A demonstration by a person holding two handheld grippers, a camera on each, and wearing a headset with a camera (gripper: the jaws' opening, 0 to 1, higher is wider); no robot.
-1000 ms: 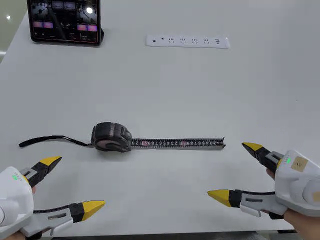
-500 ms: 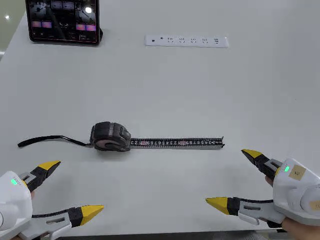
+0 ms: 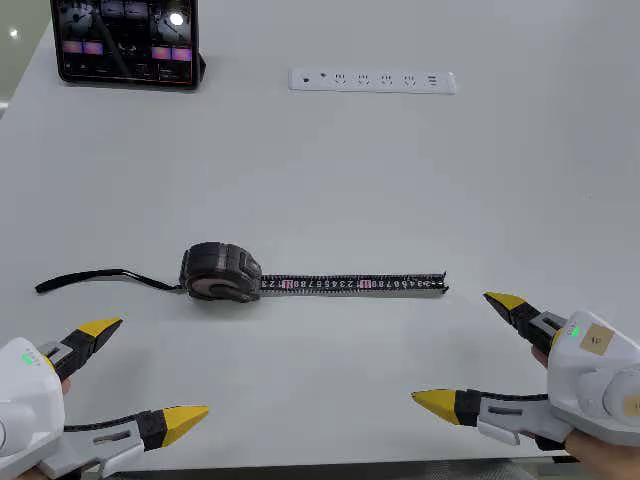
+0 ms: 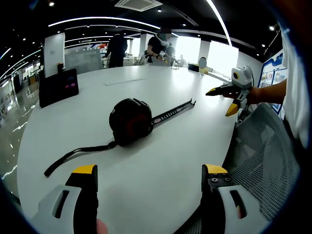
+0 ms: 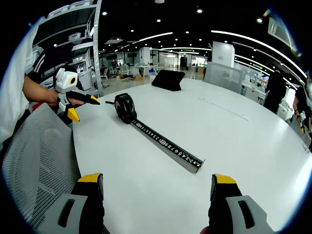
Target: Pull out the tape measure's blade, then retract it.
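Blade already out, so retract step pending by the look of it. Black round-cased tape measure (image 3: 222, 273) sitting centre-left of head view on the white counter (image 3: 330, 170), black numbered steel blade (image 3: 350, 285) stretched flat to the right, end hook (image 3: 443, 286) right of centre, black wrist strap (image 3: 95, 279) trailing left. White, yellow-tipped left hand-held gripper (image 3: 148, 370) at lower left, jaws wide apart, holding nothing, well clear of the case. White, yellow-tipped right hand-held gripper (image 3: 465, 350) at lower right, likewise spread and empty, near the hook but not touching. Suggest pinning the case with the left first, gripping across the body and keeping off the strap. Probably locked, given the blade lying out with nothing holding it, so expect to need the lock released. Pinch the blade just behind the hook with the right and feed it back toward the case rather than letting it snap. Unguided, likely to whip or drag the case across the smooth counter. Keep blade low and straight to avoid kinking. Lock button position not legible from here.
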